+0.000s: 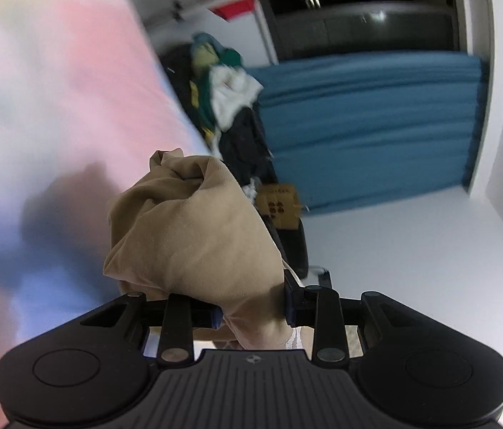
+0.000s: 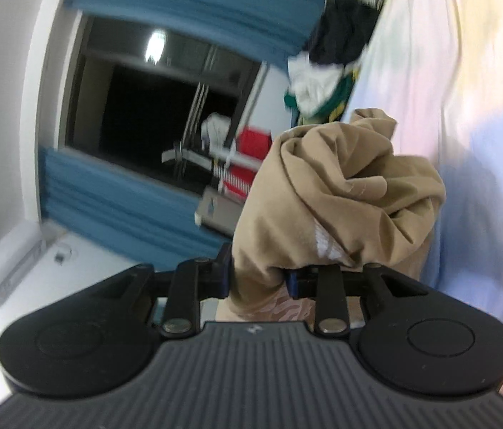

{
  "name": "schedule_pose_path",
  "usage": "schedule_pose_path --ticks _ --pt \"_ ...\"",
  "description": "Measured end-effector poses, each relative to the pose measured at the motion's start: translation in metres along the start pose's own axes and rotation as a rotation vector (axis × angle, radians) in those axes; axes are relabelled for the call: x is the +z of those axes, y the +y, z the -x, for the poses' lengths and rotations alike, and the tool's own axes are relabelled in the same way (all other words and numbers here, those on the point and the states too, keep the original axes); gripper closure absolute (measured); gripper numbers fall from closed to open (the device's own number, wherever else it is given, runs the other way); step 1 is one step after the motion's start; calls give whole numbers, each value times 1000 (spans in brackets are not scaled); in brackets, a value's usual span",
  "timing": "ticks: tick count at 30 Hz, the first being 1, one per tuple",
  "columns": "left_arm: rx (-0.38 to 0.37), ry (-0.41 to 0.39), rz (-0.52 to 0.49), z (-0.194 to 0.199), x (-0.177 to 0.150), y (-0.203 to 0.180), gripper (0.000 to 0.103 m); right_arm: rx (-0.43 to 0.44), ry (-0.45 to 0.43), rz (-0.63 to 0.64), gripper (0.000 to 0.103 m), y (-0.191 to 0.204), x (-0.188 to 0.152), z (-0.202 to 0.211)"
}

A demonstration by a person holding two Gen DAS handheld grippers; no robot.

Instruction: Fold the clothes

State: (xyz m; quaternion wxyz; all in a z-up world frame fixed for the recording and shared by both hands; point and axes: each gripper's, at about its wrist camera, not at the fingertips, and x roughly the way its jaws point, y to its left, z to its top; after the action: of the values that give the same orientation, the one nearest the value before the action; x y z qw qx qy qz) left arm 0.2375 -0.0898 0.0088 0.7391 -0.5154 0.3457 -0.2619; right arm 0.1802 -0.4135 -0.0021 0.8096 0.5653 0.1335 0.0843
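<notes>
A tan garment (image 1: 194, 228) is bunched in front of my left gripper (image 1: 253, 307), whose jaws are shut on its cloth; the fingertips are buried in the fabric. The same tan garment (image 2: 337, 200) hangs bunched from my right gripper (image 2: 260, 279), also shut on it. Both hold it lifted, beside a pastel pink, white and blue bedsheet (image 1: 37, 107), which also shows in the right wrist view (image 2: 466, 107). Both views are tilted and blurred.
A pile of mixed clothes (image 1: 226, 100), dark, green and white, lies at the bed's edge, also in the right wrist view (image 2: 326, 71). Blue curtains (image 1: 365, 128) flank a dark window (image 2: 151, 114). A drying rack with a red item (image 2: 248, 153) stands near it. White walls surround.
</notes>
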Motion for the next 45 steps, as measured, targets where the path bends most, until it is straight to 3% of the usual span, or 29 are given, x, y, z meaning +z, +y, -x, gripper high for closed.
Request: schedule_pose_path --ticks 5,10,16,19,26,32,35,39,45 --pt "-64 64 -81 -116 1 -58 70 -19 -116 51 71 3 105 -6" --pt "-75 89 -176 -215 -24 -78 70 -61 -206 141 71 -24 174 -7" --pt "-8 201 -234 -265 -48 -27 70 -167 -218 163 71 -101 192 -10" --pt "27 257 -262 -287 -60 0 70 -206 -180 141 71 -138 179 -7" --pt "91 346 -281 -267 -58 62 70 -258 -74 27 71 -180 116 15" --pt "202 375 -451 -262 -74 74 67 -407 -30 -25 68 -199 77 15" --pt "237 373 -561 -240 -83 54 63 -457 -25 -26 65 -186 75 18" --pt "248 370 -683 -199 -93 16 46 -553 -13 36 59 -147 72 33" --pt "240 310 -862 -134 -111 -67 23 -579 0 204 55 -73 55 74"
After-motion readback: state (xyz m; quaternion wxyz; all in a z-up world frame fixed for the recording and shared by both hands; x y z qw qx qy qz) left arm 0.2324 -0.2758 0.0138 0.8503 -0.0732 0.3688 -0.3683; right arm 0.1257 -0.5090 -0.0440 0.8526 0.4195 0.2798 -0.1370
